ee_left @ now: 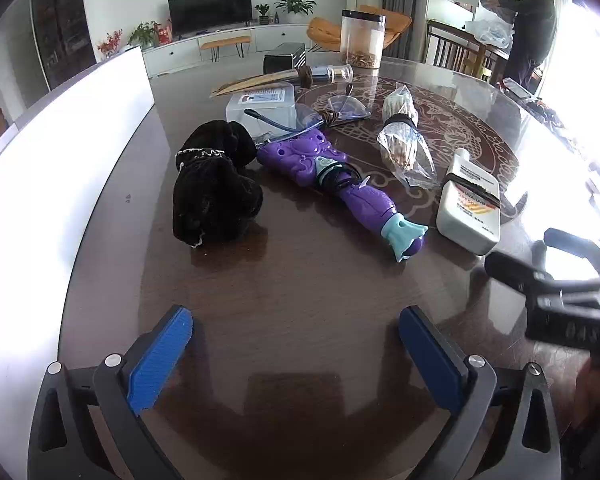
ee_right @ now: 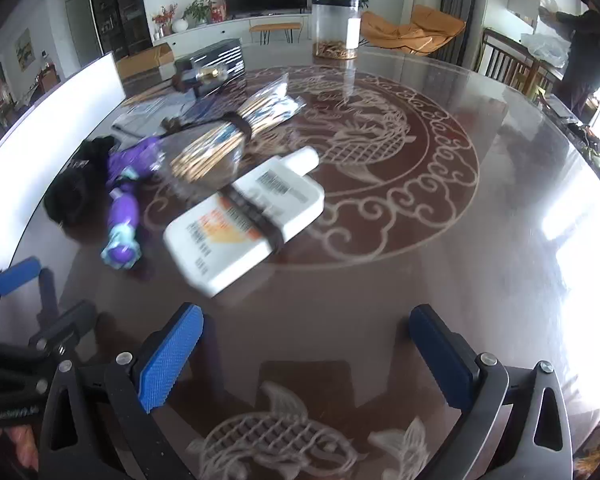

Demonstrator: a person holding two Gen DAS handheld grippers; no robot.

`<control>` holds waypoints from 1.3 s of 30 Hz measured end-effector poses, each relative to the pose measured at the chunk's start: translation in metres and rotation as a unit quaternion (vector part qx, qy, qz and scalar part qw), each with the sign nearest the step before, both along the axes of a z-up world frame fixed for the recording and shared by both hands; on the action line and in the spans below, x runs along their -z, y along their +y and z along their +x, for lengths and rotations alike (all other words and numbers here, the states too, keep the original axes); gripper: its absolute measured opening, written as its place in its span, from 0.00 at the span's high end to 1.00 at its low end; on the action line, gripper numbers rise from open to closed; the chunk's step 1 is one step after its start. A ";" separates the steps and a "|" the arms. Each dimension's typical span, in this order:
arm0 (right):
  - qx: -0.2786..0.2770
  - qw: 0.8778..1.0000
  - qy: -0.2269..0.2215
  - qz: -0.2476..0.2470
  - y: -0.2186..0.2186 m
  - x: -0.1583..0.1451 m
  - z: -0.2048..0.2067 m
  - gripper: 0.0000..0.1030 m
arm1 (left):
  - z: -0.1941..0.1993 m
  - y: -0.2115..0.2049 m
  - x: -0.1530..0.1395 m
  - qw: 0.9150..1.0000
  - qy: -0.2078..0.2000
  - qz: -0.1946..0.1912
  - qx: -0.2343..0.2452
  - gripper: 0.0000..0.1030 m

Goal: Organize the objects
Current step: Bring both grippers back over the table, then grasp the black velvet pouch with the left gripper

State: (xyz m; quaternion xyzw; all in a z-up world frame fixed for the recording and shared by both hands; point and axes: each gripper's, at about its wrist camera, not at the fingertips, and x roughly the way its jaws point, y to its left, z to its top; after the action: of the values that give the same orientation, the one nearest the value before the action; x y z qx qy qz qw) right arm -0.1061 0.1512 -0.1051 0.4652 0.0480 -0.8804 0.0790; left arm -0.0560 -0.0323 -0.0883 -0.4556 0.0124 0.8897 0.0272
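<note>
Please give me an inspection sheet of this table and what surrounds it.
Surface: dark round table with pale inlay, glossy.
Job's things: black plush, purple toy, white bottle with a band round it, bagged sticks, all lying flat.
Clutter: clear box, tall jar, dark box.
Grippers: left gripper and right gripper both open, nothing between the jaws.
Cables: nothing seen.
Surroundings: white board at the table's left edge, TV, a person standing far right.

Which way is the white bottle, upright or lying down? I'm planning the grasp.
Lying down: the white bottle rests flat on the table, its cap pointing away.
</note>
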 end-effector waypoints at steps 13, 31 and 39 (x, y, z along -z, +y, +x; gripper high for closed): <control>0.041 0.999 0.009 0.000 0.025 0.000 -0.029 0.00 | -0.001 -0.001 0.000 1.000 0.000 0.000 -0.001 0.00; 0.042 0.999 0.010 0.000 0.025 0.000 -0.031 0.00 | 0.003 -0.037 -0.020 0.995 0.019 0.086 -0.048 0.00; 0.042 0.999 0.010 0.000 0.025 0.000 -0.031 0.00 | -0.092 -0.057 -0.017 0.995 -0.029 0.056 -0.082 0.00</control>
State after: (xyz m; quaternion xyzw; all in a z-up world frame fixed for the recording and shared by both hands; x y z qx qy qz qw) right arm -0.1370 0.1762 -0.1047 0.4576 0.0295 -0.8877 0.0415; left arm -0.1481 -0.0897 -0.0715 -0.4786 -0.0756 0.8746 -0.0202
